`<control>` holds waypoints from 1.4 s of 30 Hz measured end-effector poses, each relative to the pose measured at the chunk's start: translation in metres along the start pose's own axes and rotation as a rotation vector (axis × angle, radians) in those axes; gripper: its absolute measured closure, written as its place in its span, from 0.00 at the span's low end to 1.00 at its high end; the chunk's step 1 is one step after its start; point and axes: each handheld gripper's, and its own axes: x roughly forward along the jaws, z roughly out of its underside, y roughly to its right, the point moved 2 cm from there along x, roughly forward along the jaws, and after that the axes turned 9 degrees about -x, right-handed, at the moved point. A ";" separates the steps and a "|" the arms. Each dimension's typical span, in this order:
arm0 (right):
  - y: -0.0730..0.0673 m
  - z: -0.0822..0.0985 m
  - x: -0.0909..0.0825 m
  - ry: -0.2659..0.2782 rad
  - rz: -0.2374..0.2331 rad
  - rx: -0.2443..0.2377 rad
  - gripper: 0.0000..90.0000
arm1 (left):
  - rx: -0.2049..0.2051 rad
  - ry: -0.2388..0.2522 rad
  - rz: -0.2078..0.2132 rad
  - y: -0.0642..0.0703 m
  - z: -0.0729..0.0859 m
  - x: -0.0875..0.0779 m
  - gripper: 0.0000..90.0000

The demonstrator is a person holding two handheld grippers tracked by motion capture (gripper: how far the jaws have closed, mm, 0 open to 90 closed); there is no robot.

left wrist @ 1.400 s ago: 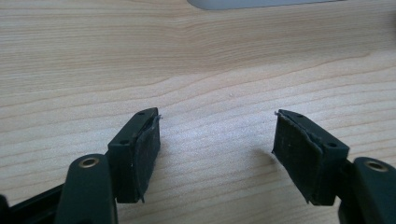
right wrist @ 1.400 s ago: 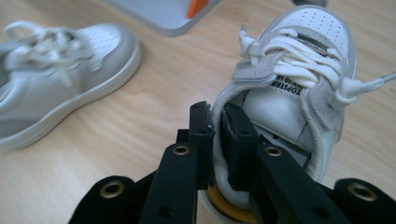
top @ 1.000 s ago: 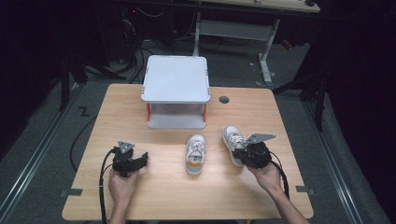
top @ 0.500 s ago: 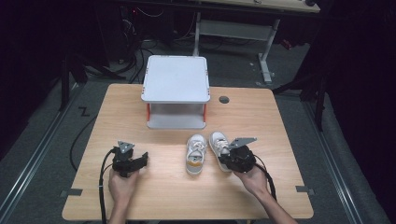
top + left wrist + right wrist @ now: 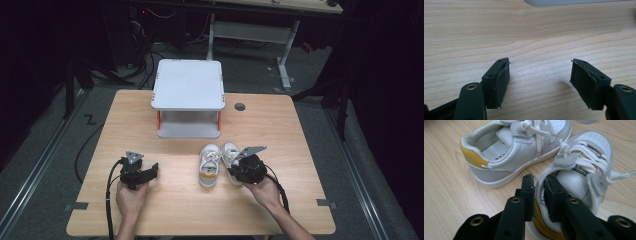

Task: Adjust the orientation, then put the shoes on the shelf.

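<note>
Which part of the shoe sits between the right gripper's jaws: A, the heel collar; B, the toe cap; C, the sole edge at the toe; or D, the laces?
A: in the right gripper view the right gripper has one jaw inside and one outside the padded heel collar of the white sneaker, above its yellow heel tab.

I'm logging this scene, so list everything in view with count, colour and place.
Sneakers: 2, white with yellow heel patches, side by side at mid table; the left one stands free, the right one has its heel collar between the right gripper's jaws.
Shelf stand: 1, white top on orange legs, at the table's far middle.
Table: 1, light wood, with a dark round hole beside the stand.
Desk frame: 1, pale, on the floor beyond the table.
Left gripper: 1, black, jaws open over bare wood, near left.
Right gripper: 1, black, jaws just been opening, heel collar between them.
Hands: 2, left and right, at the near edge.
</note>
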 end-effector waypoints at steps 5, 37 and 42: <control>-0.003 -0.002 0.004 -0.009 -0.026 -0.003 0.80 | -0.010 0.004 0.003 0.000 0.000 0.000 0.36; 0.032 0.040 -0.037 0.288 -0.014 0.144 0.64 | -0.007 0.002 -0.003 0.000 0.000 0.000 0.36; 0.058 0.060 -0.036 0.266 0.090 0.225 0.62 | -0.009 0.003 -0.005 0.001 0.001 0.000 0.36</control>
